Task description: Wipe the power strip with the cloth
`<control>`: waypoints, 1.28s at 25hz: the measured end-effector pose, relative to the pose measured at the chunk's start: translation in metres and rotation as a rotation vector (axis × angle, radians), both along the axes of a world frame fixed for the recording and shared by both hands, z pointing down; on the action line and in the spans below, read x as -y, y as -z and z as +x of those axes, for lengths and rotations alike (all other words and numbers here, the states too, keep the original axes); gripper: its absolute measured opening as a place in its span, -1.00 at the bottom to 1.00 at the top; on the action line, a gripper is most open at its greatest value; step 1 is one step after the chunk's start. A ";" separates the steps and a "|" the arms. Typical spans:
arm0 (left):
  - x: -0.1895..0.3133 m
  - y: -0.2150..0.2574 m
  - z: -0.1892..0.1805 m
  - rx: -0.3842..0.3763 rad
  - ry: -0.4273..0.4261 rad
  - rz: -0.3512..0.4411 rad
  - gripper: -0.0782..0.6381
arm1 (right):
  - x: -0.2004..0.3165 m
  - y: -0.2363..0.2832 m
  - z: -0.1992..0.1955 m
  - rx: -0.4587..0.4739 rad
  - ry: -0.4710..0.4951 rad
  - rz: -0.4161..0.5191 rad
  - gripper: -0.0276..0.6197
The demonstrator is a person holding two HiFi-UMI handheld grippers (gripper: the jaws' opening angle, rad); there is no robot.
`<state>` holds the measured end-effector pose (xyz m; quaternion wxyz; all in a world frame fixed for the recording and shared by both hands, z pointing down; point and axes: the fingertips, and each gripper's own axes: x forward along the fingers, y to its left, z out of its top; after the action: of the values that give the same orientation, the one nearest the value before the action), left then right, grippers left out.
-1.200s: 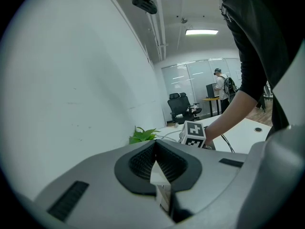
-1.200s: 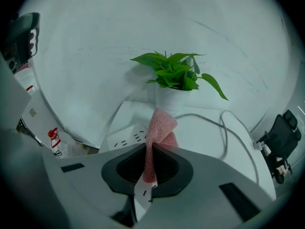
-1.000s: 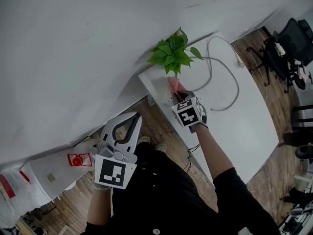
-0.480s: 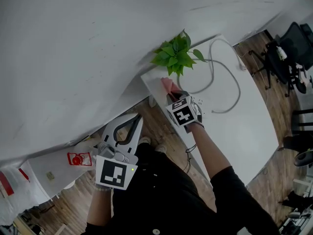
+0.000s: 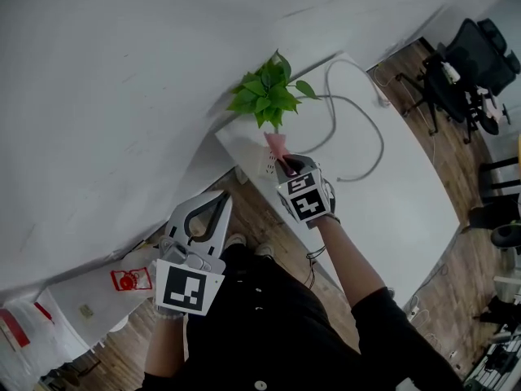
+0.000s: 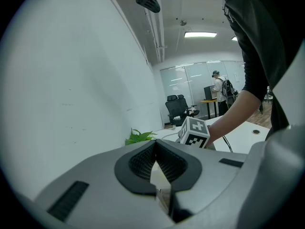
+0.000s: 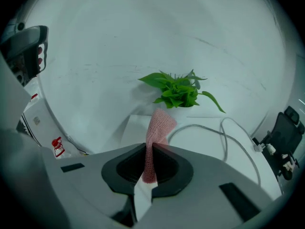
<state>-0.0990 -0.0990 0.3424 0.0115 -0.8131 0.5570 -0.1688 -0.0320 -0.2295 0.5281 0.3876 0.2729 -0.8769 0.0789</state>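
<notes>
My right gripper [image 5: 284, 161] is shut on a pink knitted cloth [image 5: 275, 144] near the white table's [image 5: 407, 210] left corner. The cloth stands up from between the jaws [image 7: 157, 130]. Just left of the fingertips lies a small white power strip [image 5: 265, 164], partly hidden by the cloth; it does not show in the right gripper view. My left gripper [image 5: 215, 199] is shut with nothing in it, held off the table over the wooden floor. In the left gripper view the closed jaws [image 6: 155, 146] point toward the right gripper's marker cube [image 6: 194, 131].
A green potted plant [image 5: 264, 96] stands at the table corner against the white wall. A grey cable [image 5: 362, 129] loops across the tabletop. Office chairs [image 5: 468, 63] stand at the far right. White bags with red print [image 5: 130, 279] lie on the floor at left.
The head view has shifted a little, so the table sits further left. The right gripper stays at the table corner with the cloth. The left gripper has barely moved.
</notes>
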 end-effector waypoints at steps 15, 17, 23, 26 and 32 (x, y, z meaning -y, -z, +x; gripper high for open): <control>0.029 0.011 0.054 -0.015 -0.188 0.034 -0.74 | -0.009 0.056 0.129 0.071 -0.312 0.081 -0.76; 0.032 0.011 0.060 -0.015 -0.208 0.037 -0.74 | -0.011 0.059 0.145 0.072 -0.353 0.088 -0.76; 0.038 0.014 0.071 -0.010 -0.254 0.043 -0.74 | -0.019 0.066 0.184 0.072 -0.467 0.103 -0.76; 0.039 0.014 0.075 -0.008 -0.269 0.047 -0.74 | -0.023 0.060 0.199 0.067 -0.508 0.094 -0.76; 0.040 0.013 0.075 -0.003 -0.268 0.041 -0.74 | -0.028 0.039 0.207 0.043 -0.528 0.056 -0.76</control>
<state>-0.0243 -0.1394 0.3298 0.0497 -0.8800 0.4469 -0.1532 0.1745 -0.2012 0.4887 0.3272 0.5010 -0.7853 0.1587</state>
